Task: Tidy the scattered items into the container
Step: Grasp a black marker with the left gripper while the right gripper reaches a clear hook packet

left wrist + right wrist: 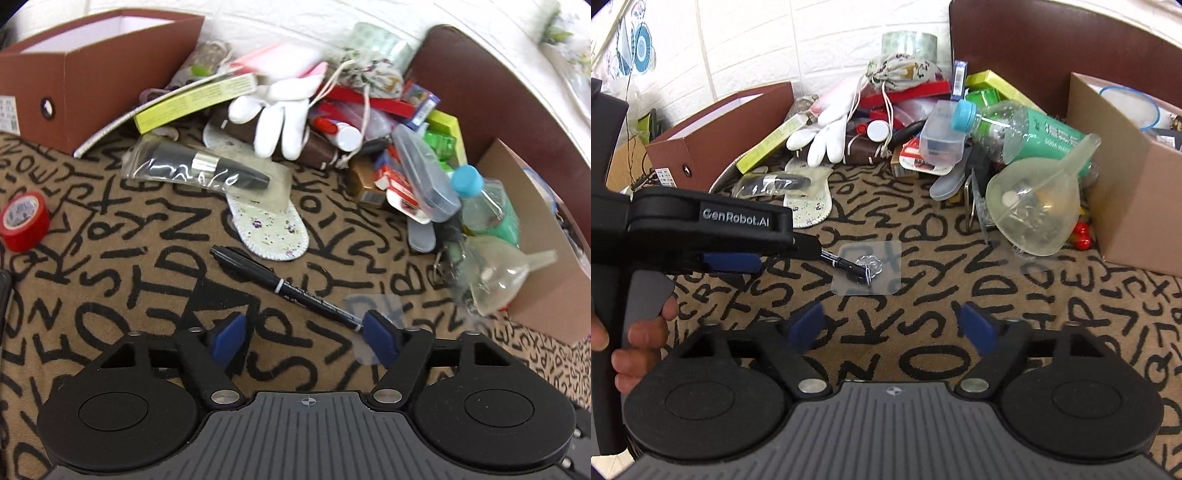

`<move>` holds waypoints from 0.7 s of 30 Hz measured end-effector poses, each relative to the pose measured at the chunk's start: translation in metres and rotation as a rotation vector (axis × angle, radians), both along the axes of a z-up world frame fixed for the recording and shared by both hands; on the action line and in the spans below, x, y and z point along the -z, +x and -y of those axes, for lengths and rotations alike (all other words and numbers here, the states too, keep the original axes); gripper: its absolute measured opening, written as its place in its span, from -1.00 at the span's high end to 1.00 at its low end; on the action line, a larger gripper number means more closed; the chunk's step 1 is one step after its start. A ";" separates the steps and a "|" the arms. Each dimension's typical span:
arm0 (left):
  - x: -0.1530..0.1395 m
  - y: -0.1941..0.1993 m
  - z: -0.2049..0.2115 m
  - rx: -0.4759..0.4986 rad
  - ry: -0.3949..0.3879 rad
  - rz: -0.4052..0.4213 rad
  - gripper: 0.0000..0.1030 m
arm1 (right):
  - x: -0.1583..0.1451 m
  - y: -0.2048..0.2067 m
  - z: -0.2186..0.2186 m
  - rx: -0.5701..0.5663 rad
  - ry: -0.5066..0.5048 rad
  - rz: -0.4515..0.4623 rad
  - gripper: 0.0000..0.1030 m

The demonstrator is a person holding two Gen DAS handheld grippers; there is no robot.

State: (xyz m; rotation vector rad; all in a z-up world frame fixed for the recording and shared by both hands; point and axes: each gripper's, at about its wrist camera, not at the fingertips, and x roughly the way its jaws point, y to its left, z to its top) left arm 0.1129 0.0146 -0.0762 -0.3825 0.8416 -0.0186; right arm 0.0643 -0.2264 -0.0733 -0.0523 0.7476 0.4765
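Black and slim, the marker pen (pixel 284 286) lies flat on the letter-printed brown cloth of the bench (pixel 110 258), its tip on a clear square adhesive hook pad (pixel 866 266). Your left hand-held gripper (pixel 301 332) stands open, its right blue pad (pixel 378 334) at the pen's end. Your right hand-held gripper (pixel 892 328) is open and empty, near the pad; the brown open cardboard box (pixel 92 81) sits at the far left.

Black tongs (pixel 890 328), blue pads (pixel 805 326), silver screws, ribbed grey housing, "GenRobot.AI" lettering
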 end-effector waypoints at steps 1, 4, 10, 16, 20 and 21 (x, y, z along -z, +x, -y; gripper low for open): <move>-0.001 0.001 0.000 -0.004 0.000 0.003 -0.50 | 0.001 0.002 -0.001 -0.001 -0.002 -0.004 -0.44; -0.001 0.008 0.000 -0.005 -0.028 -0.003 -0.44 | 0.003 0.006 -0.004 -0.006 -0.004 -0.009 -0.34; 0.001 0.020 0.002 -0.008 -0.025 -0.010 -0.34 | 0.008 0.013 -0.012 -0.035 -0.009 -0.008 0.04; 0.003 0.019 0.003 0.017 0.041 -0.008 0.30 | 0.011 0.021 -0.020 -0.061 -0.012 -0.013 0.43; 0.003 0.017 -0.002 0.073 0.063 0.002 0.57 | 0.012 0.025 -0.025 -0.070 -0.018 -0.003 0.48; 0.003 0.017 -0.004 0.085 0.063 0.002 0.59 | 0.012 0.026 -0.026 -0.071 -0.016 -0.001 0.53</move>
